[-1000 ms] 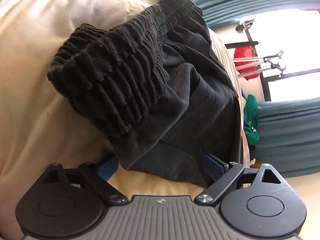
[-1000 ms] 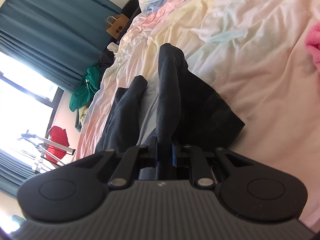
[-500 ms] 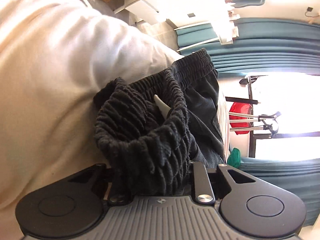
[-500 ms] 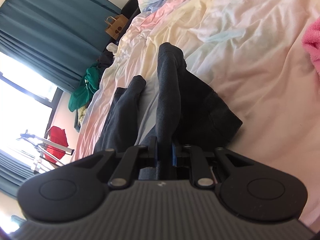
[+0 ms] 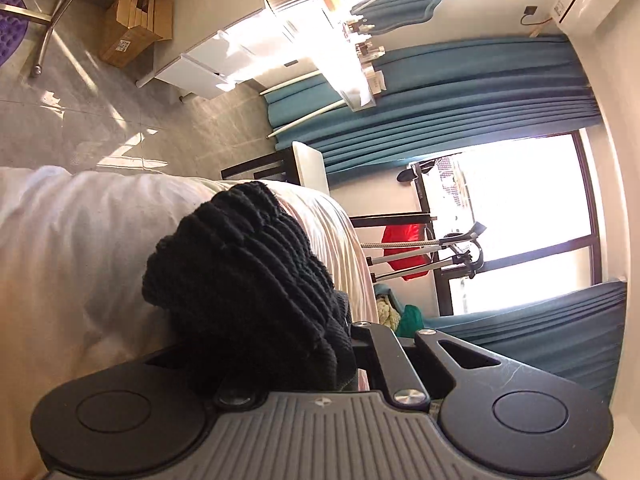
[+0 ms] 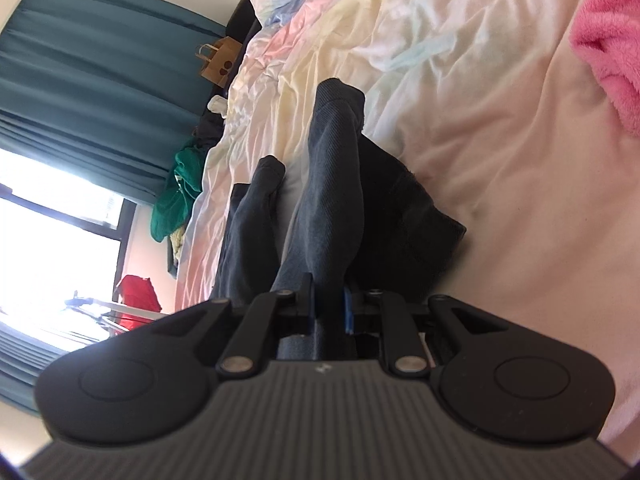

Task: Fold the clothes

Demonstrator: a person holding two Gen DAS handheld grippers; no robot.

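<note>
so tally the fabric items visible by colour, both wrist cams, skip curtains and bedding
Dark: 1, shorts, gripped by both grippers, left and right
Pink: 1, fluffy item
Green: 1, garment
Red: 1, item by the window
Total: 4

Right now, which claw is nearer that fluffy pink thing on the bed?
Right. The right claw pinches dark shorts beside the pink thing; the left claw's view doesn't show it.

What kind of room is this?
Most likely a bedroom: a bed with rumpled pastel sheets, teal curtains by a window, and dark shorts being folded on the bed.
</note>
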